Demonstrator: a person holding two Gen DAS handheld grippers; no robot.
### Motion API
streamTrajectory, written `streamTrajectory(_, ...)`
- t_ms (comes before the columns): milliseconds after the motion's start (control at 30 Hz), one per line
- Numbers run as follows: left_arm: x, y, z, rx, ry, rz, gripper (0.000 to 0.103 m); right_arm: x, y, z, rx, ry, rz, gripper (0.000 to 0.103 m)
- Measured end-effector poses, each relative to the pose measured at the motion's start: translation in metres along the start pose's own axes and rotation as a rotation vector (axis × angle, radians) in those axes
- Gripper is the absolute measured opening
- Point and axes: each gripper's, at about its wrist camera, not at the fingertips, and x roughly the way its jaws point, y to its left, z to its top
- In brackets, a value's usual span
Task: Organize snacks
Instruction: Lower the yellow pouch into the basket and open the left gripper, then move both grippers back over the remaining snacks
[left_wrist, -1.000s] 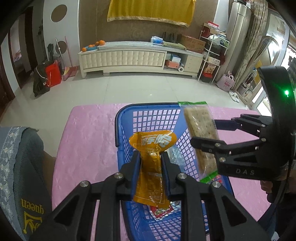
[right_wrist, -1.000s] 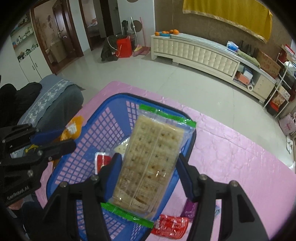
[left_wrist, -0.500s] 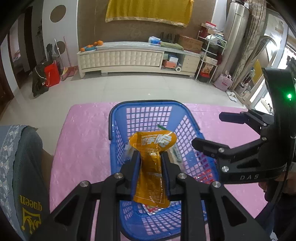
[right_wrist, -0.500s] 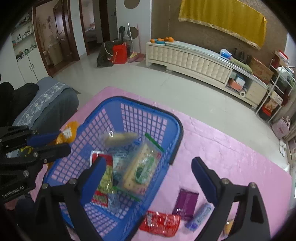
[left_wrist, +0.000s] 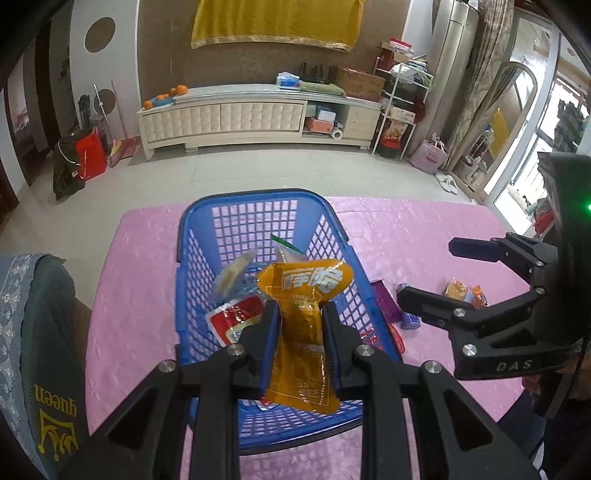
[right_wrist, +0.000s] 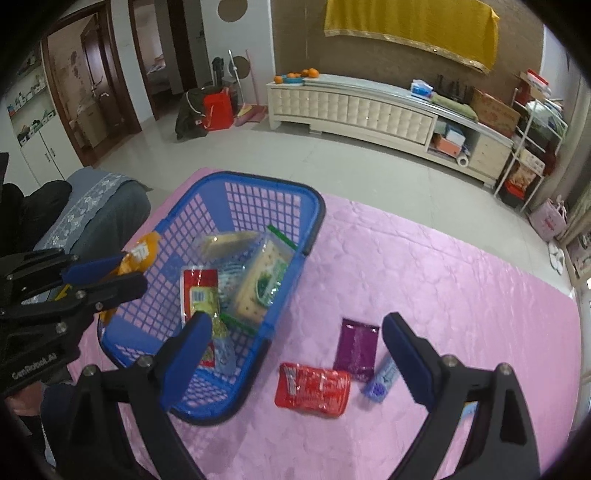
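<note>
The orange pouch (left_wrist: 303, 332) stands upright, clamped in my left gripper (left_wrist: 300, 334), above the blue basket (left_wrist: 255, 199). The cracker pack (right_wrist: 258, 288) lies in that basket, ahead and left of my right gripper (right_wrist: 295, 332), whose jaws have just spread wide with nothing between them.

— Which words can you read here?
— "DAS" stands on the black body of the right gripper (left_wrist: 436, 271), and "GenRobot.AI" on the left gripper (right_wrist: 107, 273). The grey cloth (left_wrist: 44, 369) carries "queen" in yellow, upside down, with a crown.
— And the orange packet (left_wrist: 306, 332)?
— White Chinese characters; I cannot read them.
</note>
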Motion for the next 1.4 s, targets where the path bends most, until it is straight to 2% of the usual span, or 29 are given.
streamTrajectory(367,0.033,-0.018,-0.006,0.009,0.06,-0.034,0.024,0.004,-0.023,-0.021,0.081,0.007,-0.03,0.095)
streamTrajectory(467,0.043,-0.018,-0.006,-0.013,0.082,-0.041,0.027,0.008,-0.03,-0.026,0.092,0.02,-0.031,0.095)
streamTrajectory(533,0.048,-0.018,-0.005,-0.027,0.097,-0.047,0.036,0.009,-0.034,-0.029,0.098,0.027,-0.036,0.095)
streamTrajectory(567,0.049,-0.018,-0.005,-0.023,0.101,-0.05,0.037,0.01,-0.035,-0.03,0.102,0.027,-0.035,0.095)
streamTrajectory(633,0.049,-0.022,-0.007,-0.008,0.1,-0.045,0.05,0.01,-0.038,-0.032,0.11,0.027,-0.032,0.095)
streamTrajectory(733,0.043,-0.026,-0.008,0.002,0.084,-0.052,0.061,0.007,-0.041,-0.036,0.118,0.024,-0.031,0.095)
streamTrajectory(800,0.039,-0.028,-0.009,0.014,0.078,-0.055,0.063,0.004,-0.041,-0.037,0.124,0.02,-0.031,0.095)
streamTrajectory(1167,0.001,-0.042,-0.016,0.043,0.027,-0.039,0.067,-0.034,-0.031,-0.046,0.118,-0.019,-0.032,0.095)
streamTrajectory(1400,-0.025,-0.064,-0.023,0.077,-0.013,-0.042,0.072,-0.067,-0.035,-0.06,0.132,-0.048,-0.049,0.095)
